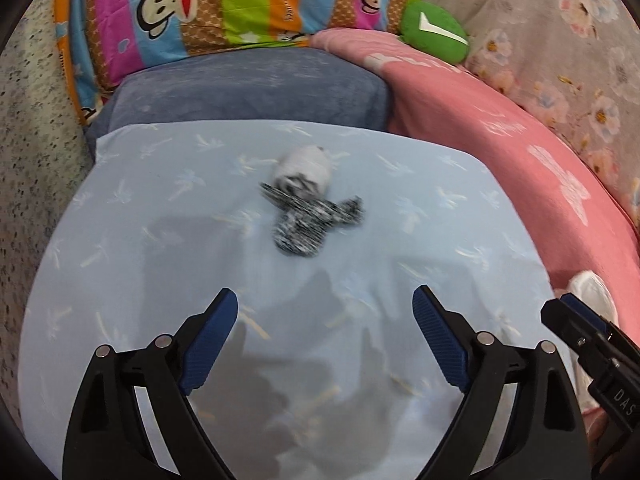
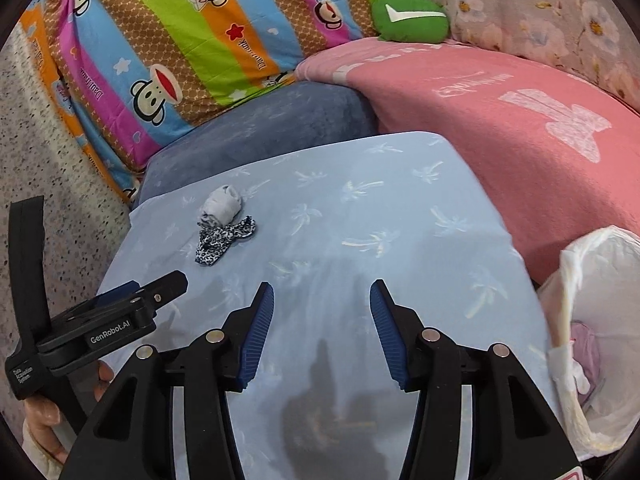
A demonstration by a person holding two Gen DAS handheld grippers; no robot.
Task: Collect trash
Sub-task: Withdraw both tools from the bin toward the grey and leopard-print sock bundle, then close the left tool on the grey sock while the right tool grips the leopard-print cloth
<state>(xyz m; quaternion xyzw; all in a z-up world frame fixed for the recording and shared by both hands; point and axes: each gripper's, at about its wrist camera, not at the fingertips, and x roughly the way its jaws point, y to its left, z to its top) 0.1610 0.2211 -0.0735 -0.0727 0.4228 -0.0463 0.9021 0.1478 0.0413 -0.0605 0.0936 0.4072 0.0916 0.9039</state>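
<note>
A crumpled white wad (image 1: 306, 169) (image 2: 221, 209) lies on the light blue sheet (image 1: 160, 240) (image 2: 400, 216), touching a black-and-white speckled scrap (image 1: 310, 222) (image 2: 221, 239) just in front of it. My left gripper (image 1: 325, 304) hovers over the sheet short of both, jaws wide apart with nothing between them. My right gripper (image 2: 322, 296) stands to the right of the scraps, jaws parted and empty. A white plastic bag (image 2: 592, 320) (image 1: 592, 292) gapes at the right edge of the bed, with something pale pink inside.
A grey-blue pillow (image 1: 248, 88) (image 2: 264, 128) lies behind the sheet. A pink blanket (image 1: 500, 128) (image 2: 500, 120) covers the right side. A striped cartoon pillow (image 1: 200, 8) (image 2: 180, 40) and a green cushion (image 1: 434, 30) (image 2: 410, 16) lean at the back. Speckled floor (image 1: 32, 140) (image 2: 48, 184) lies left.
</note>
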